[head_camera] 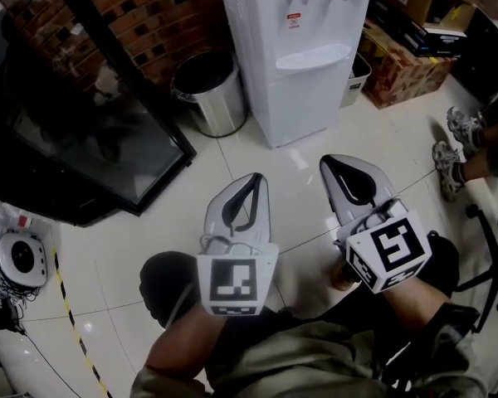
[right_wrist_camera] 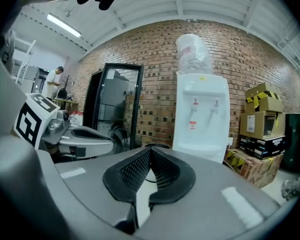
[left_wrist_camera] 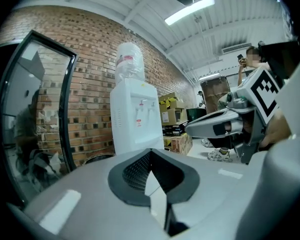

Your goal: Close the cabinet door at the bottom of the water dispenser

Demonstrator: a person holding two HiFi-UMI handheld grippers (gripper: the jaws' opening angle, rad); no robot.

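The white water dispenser (head_camera: 295, 56) stands against the brick wall at the top centre, with a bottle on top (right_wrist_camera: 190, 51). Its lower front (head_camera: 303, 110) looks flush with the body; no door leaf stands out from it. My left gripper (head_camera: 254, 179) and right gripper (head_camera: 330, 164) hang side by side over the tiled floor, well short of the dispenser and touching nothing. On both, the jaws meet at the tips and hold nothing. The dispenser (left_wrist_camera: 135, 119) lies ahead in the left gripper view, and the dispenser (right_wrist_camera: 200, 119) likewise in the right gripper view.
A steel waste bin (head_camera: 212, 89) stands left of the dispenser. A black-framed glass door (head_camera: 108, 139) leans at the far left. Cardboard boxes (head_camera: 402, 65) sit to the right. A person's shoes (head_camera: 461, 148) and a chair base (head_camera: 490, 255) are at the right edge.
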